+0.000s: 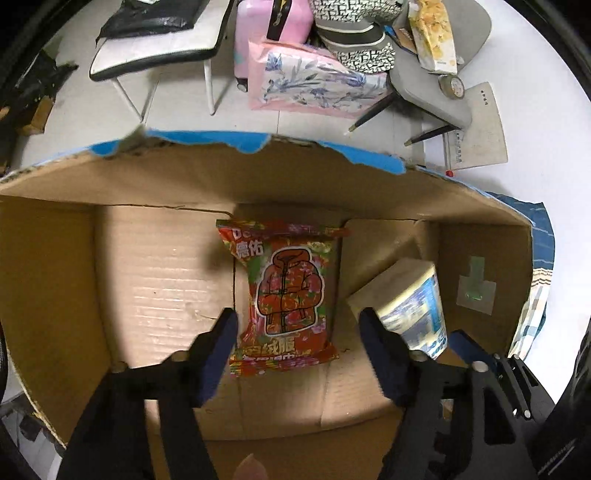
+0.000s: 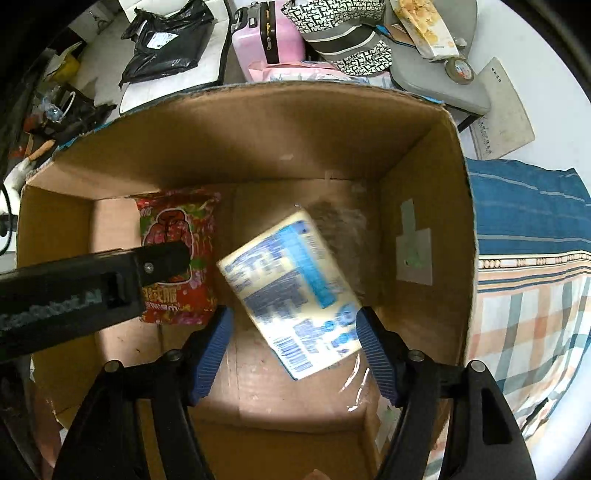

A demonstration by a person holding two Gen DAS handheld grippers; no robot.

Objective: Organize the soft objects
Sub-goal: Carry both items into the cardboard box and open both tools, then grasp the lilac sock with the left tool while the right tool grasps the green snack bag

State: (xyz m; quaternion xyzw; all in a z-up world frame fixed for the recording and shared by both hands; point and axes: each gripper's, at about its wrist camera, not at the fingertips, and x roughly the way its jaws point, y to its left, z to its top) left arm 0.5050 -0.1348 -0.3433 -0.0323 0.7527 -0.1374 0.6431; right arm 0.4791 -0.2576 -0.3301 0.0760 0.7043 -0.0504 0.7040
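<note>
- Left wrist view: the left gripper (image 1: 297, 325) hangs over an open cardboard box (image 1: 258, 173) with its jaws spread wide and nothing between them.
- A red packet (image 1: 286, 291) printed with a padded jacket lies flat on the box floor, directly beyond the gap between the blue pads (image 1: 221, 354).
- A pale wrapped pack with blue print (image 1: 410, 299) sits tilted toward the right side of the box, partly behind the right pad; whether it touches the pad cannot be told.
- Beyond the box's torn far wall stand a pink suitcase (image 1: 266, 33), a flowered pink bag (image 1: 317, 81) and a grey chair (image 1: 436, 92) on a white floor.
- Right wrist view: the right gripper (image 2: 293, 328) also hangs over the box (image 2: 258, 122), jaws released and wide apart.
- The pale pack (image 2: 291, 288) appears blurred and slanted between the pads, its lower end near the right pad (image 2: 373, 354); neither pad visibly presses it.
- The red packet (image 2: 177, 254) lies at the left of the box floor, partly covered by the body of the left gripper (image 2: 162, 262) reaching in from the left.
- A striped and checked cloth (image 2: 528, 258) lies outside the box's right wall.
</note>
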